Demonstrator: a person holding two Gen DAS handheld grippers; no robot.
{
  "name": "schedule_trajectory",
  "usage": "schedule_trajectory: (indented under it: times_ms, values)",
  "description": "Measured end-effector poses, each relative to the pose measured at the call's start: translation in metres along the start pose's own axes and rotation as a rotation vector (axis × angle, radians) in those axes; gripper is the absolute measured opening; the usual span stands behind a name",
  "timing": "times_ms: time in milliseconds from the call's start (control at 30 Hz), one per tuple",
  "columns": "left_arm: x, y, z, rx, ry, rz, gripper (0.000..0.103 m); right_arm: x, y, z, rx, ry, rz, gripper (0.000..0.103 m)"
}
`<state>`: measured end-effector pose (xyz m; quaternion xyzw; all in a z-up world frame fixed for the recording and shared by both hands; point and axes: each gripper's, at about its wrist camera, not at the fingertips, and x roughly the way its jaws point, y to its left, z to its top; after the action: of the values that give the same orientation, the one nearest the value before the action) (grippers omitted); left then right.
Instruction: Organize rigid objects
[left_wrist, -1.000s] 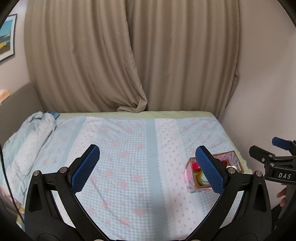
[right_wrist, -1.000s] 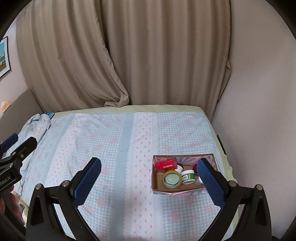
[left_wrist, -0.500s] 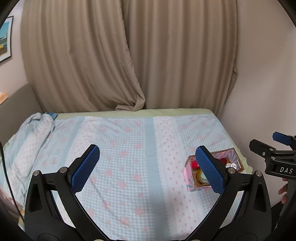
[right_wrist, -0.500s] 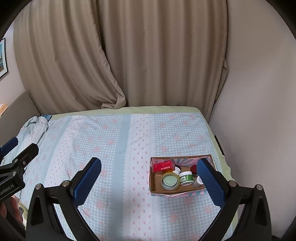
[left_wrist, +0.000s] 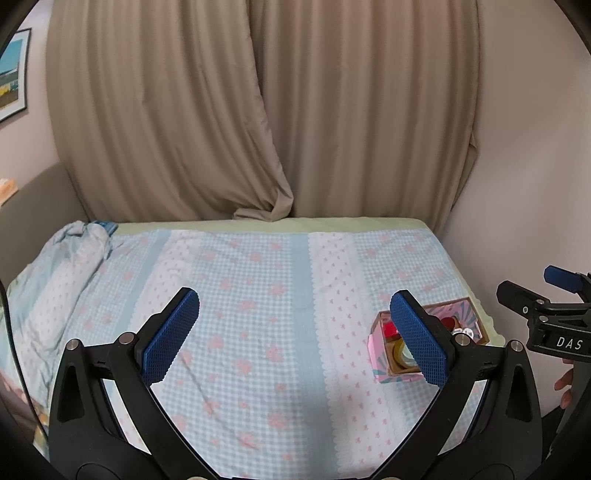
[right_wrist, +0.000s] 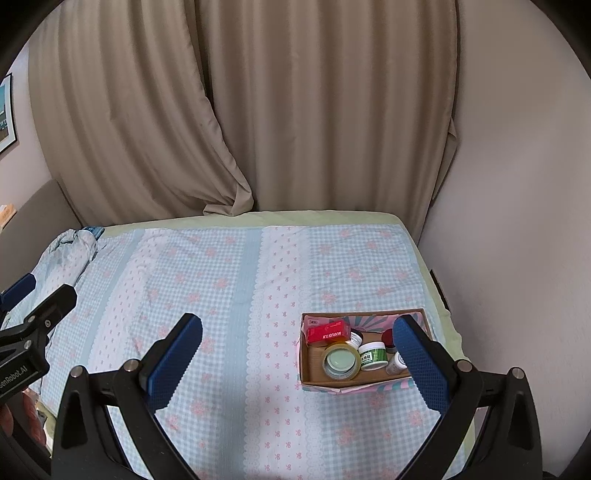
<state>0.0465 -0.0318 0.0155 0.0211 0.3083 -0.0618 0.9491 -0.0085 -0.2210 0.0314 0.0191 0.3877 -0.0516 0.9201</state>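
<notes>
A small cardboard box (right_wrist: 314, 380) with pink patterned sides sits on the bed near its right edge; in the left wrist view the same box (left_wrist: 380, 362) is partly hidden behind a finger. Inside it lie a red carton (right_wrist: 328, 331), a tape roll (right_wrist: 341, 362), a white jar with a green label (right_wrist: 373, 355), a small white bottle (right_wrist: 395, 363) and a red-capped item (right_wrist: 388, 336). My right gripper (right_wrist: 297, 356) hovers open above the bed, its right finger overlapping the box. My left gripper (left_wrist: 293, 334) is open over the bed's middle, holding nothing.
The bed (right_wrist: 229, 295) wears a blue checked cover with pink flowers. A rolled quilt (left_wrist: 55, 280) lies along its left side. Beige curtains (left_wrist: 258, 110) hang behind; a plain wall (right_wrist: 517, 221) borders the right. A picture (left_wrist: 13, 74) hangs at far left.
Both grippers have pulled back and risen slightly, so the bed and box appear a little farther and lower. Both stay open and the box's contents have not moved.
</notes>
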Motion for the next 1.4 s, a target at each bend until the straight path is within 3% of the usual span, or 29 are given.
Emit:
schedule_trajectory:
  times_ms: [1000, 1200, 1400]
  values:
    - [-0.002, -0.009, -0.003, -0.030, -0.031, 0.027, 0.103, 0.001, 0.002, 0.004, -0.005, -0.007, 0.003, 0.103]
    - [-0.010, -0.013, -0.001, -0.006, -0.074, 0.092, 0.103, 0.003, 0.000, 0.010, -0.007, -0.010, 0.010, 0.103]
    - [-0.015, -0.014, -0.001, -0.009, -0.097, 0.095, 0.103, 0.004, 0.000, 0.009, -0.008, -0.011, 0.011, 0.103]
